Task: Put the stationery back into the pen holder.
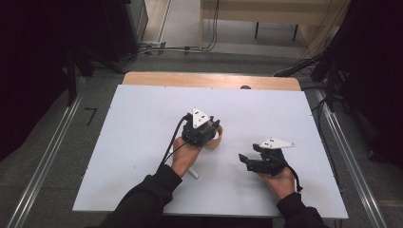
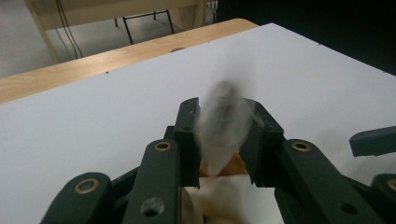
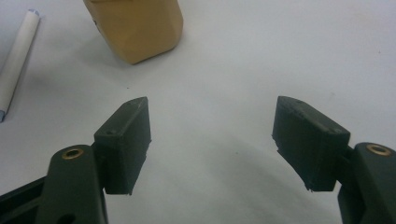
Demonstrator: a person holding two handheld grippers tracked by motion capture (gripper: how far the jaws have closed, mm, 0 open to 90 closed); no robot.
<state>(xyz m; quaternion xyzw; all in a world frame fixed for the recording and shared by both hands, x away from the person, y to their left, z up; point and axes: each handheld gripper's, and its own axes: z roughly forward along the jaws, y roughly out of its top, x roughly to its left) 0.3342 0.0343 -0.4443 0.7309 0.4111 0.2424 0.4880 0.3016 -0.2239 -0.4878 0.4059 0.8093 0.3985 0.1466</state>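
Observation:
My left gripper (image 1: 209,129) hovers over a tan holder (image 1: 217,139) near the middle of the white table (image 1: 142,118). In the left gripper view a blurred white stick-like thing (image 2: 219,135) stands between the sharp black jaws of this gripper (image 2: 223,105), its lower end in the holder's tan mouth (image 2: 236,165); the pads do not seem to clamp it. My right gripper (image 1: 247,154) rests low to the right, open with nothing in it (image 3: 211,116). Ahead of it stands the holder (image 3: 137,28).
A white pen (image 1: 192,172) lies on the table by the left wrist and shows at the left edge (image 3: 16,60) of the right gripper view. A wooden strip (image 1: 209,80) borders the table's far side. Beyond lie cables and furniture legs on the floor.

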